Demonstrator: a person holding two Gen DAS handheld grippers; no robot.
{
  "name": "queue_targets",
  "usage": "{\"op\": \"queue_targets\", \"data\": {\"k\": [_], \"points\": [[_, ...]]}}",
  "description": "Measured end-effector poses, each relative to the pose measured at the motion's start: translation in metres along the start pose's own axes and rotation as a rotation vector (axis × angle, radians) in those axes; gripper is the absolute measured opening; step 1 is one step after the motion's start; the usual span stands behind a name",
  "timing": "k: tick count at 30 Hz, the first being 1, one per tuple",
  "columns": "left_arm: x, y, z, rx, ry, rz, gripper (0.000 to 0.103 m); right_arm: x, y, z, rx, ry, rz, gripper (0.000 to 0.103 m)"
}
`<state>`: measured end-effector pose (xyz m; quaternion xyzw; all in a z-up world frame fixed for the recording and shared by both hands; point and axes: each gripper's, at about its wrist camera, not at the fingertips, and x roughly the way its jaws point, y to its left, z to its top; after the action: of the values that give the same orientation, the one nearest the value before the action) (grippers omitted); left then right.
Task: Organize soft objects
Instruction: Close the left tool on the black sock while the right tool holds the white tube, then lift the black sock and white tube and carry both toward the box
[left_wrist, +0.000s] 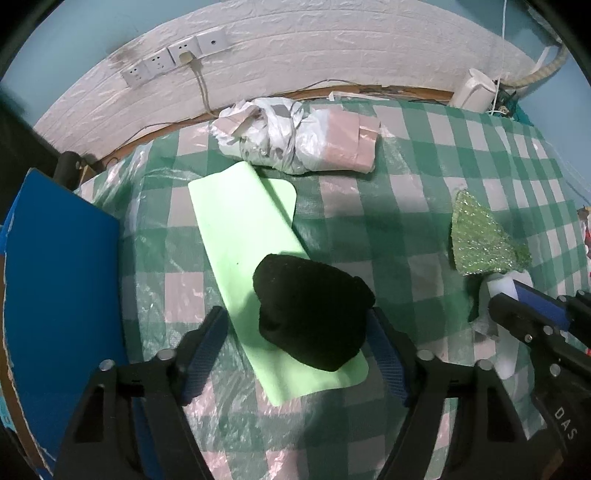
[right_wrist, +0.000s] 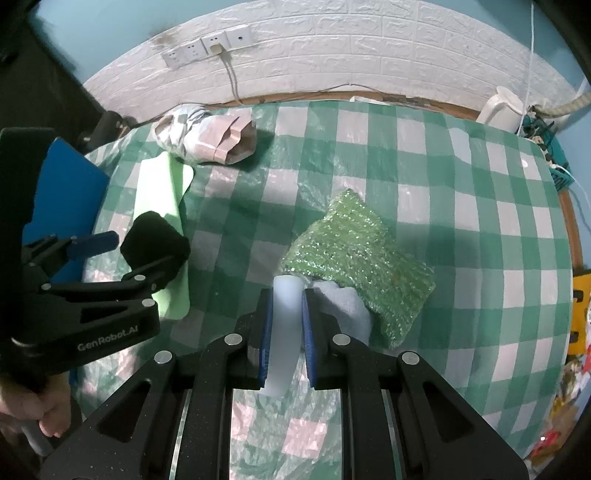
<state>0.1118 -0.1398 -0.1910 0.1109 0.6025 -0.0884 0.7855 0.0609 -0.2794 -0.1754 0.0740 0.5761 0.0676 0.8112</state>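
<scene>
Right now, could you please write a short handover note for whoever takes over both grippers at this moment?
Left gripper: open, jaws either side of the black sponge, which lies on the light green mat.
Right gripper: shut on the white foam roll.
The glittery green cloth and pale blue cloth lie just ahead of the right gripper; a plastic-wrapped bundle sits near the wall.
Done: roll grasped. Left: close on the sponge, place both, gather the cloths.

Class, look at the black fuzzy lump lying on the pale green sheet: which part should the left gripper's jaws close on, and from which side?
Grip the black fuzzy lump across its wide middle, coming from the near edge. The open left gripper already straddles it on the pale green sheet.
</scene>
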Motion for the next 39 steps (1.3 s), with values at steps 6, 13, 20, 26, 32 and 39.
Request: {"op": "queue_targets", "data": {"k": [6, 13, 20, 26, 32, 39], "points": [[-0.002, 0.003, -0.004, 0.008, -0.031, -0.043, 0.032, 0.002, 0.002, 0.001, -0.013, 0.005, 0.004, 0.014], [-0.012, 0.006, -0.010, 0.014, -0.053, -0.054, 0.029, -0.004, 0.007, 0.000, -0.025, -0.008, -0.001, 0.014], [-0.027, 0.011, -0.016, 0.019, -0.078, -0.055, 0.029, -0.016, 0.012, 0.000, -0.034, -0.031, -0.017, 0.014], [-0.043, 0.012, -0.024, 0.028, -0.108, -0.045, 0.029, -0.026, 0.020, -0.001, -0.044, -0.049, -0.022, 0.014], [-0.058, 0.017, -0.028, 0.024, -0.136, -0.042, 0.029, -0.035, 0.030, -0.001, -0.058, -0.061, -0.019, 0.014], [-0.077, 0.031, -0.035, 0.003, -0.162, -0.025, 0.029, -0.044, 0.041, 0.001, -0.074, -0.077, -0.011, 0.014]]}}
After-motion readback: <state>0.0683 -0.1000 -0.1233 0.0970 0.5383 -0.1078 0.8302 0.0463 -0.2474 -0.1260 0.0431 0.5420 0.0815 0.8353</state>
